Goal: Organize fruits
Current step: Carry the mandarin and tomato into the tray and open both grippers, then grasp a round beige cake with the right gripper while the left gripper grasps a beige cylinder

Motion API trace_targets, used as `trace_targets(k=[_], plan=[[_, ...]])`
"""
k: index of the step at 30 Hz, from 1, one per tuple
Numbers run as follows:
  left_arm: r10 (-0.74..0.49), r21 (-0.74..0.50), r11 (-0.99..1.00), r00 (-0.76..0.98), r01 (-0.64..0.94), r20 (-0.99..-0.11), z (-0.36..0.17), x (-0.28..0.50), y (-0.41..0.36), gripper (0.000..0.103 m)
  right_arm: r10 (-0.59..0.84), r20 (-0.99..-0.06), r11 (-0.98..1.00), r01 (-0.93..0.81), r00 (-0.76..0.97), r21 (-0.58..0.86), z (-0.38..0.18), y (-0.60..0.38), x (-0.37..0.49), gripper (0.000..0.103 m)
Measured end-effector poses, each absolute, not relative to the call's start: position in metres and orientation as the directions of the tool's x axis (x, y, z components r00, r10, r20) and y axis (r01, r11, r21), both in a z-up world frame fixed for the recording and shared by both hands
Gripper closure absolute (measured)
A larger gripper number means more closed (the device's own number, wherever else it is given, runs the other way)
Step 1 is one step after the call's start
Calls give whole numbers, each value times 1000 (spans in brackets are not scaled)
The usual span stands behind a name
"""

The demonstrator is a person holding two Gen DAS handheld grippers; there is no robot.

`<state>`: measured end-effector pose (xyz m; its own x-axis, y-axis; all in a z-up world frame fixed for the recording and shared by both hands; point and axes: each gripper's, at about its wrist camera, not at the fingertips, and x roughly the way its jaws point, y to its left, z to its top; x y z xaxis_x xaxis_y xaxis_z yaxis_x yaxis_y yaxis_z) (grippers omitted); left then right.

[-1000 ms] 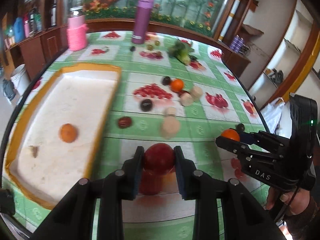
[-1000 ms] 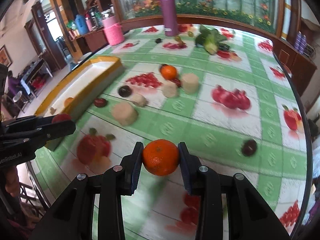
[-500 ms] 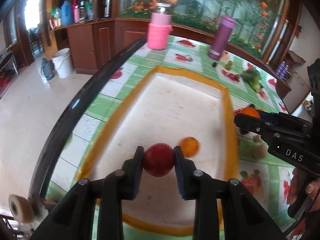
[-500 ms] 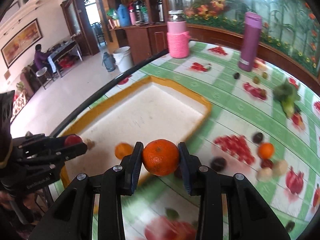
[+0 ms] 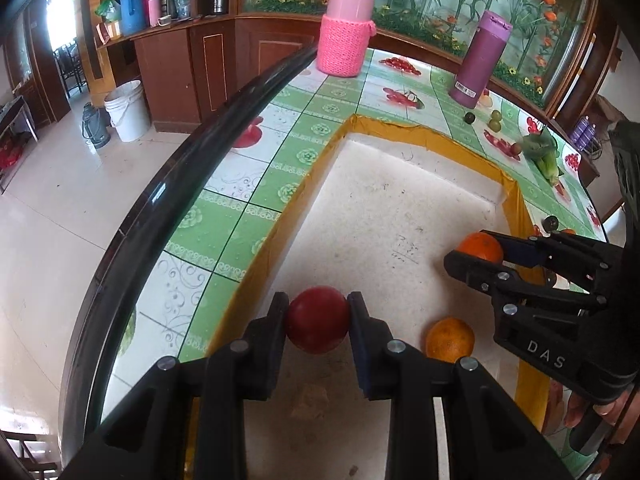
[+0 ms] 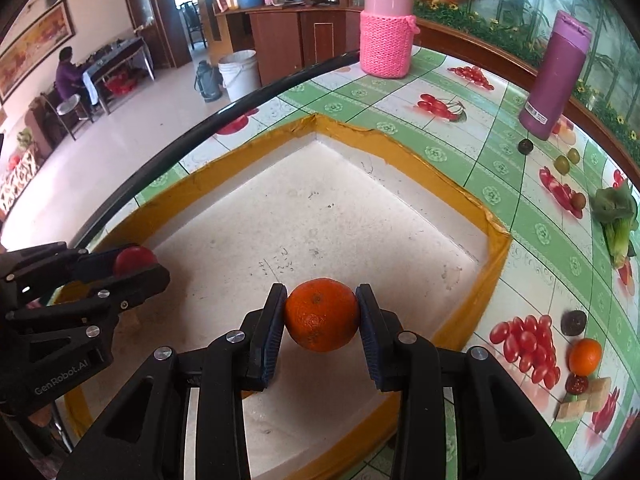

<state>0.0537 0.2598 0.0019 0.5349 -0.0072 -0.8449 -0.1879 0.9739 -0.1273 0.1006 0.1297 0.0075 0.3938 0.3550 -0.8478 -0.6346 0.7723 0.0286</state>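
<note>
**2 fruits held over the white tray**

The left gripper (image 5: 318,322) is closed on a red fruit (image 5: 317,319). Its 2 pads press the fruit on both sides. The fruit is round, smooth and dark red, with a soft shine on the top. It hangs above the near left part of the tray (image 5: 416,131), close to the yellow left rim.

The right gripper (image 6: 321,314) is closed on an orange (image 6: 321,314) in the same way, 1 pad on each side. This orange is round, bright, with a rough dotted peel and a small stem mark on the top. It hangs over the near part of the tray, more to the right side. In the left wrist view the same gripper comes in from the right, and fingers of a hand (image 5: 592,420) show below it.

A second orange (image 5: 449,339) lies on the tray floor, near, between the 2 grippers. The tray floor is white with small dark marks, and its rim is yellow.

The tray stands on a table (image 6: 500,148) with a green and white cloth printed with fruits. On the cloth to the right are a third orange (image 6: 585,356), dark round fruits and pale blocks. Far on the table stand a pink jar (image 6: 387,28) and a purple bottle (image 6: 556,76).
</note>
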Motion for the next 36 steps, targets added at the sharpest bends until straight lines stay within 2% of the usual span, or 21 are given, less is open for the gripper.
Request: trace_targets(k=[13, 20, 23, 36], plan=[[49, -46, 984, 506, -174, -861, -5, 50, 253, 69, 350, -859, 784, -619, 373, 50, 3, 125, 102, 68], [73, -33, 981, 521, -191, -851, 6, 35, 254, 52, 378, -846, 801, -591, 376, 95, 15, 108, 95, 68], [93, -17, 980, 531, -198, -842, 12, 27, 252, 44, 384, -838, 805, -586, 389, 97, 20, 104, 92, 59], [112, -12, 977, 561, -213, -820, 35, -5, 239, 38, 442, -800, 783, -610, 406, 123, 44, 64, 45, 58]])
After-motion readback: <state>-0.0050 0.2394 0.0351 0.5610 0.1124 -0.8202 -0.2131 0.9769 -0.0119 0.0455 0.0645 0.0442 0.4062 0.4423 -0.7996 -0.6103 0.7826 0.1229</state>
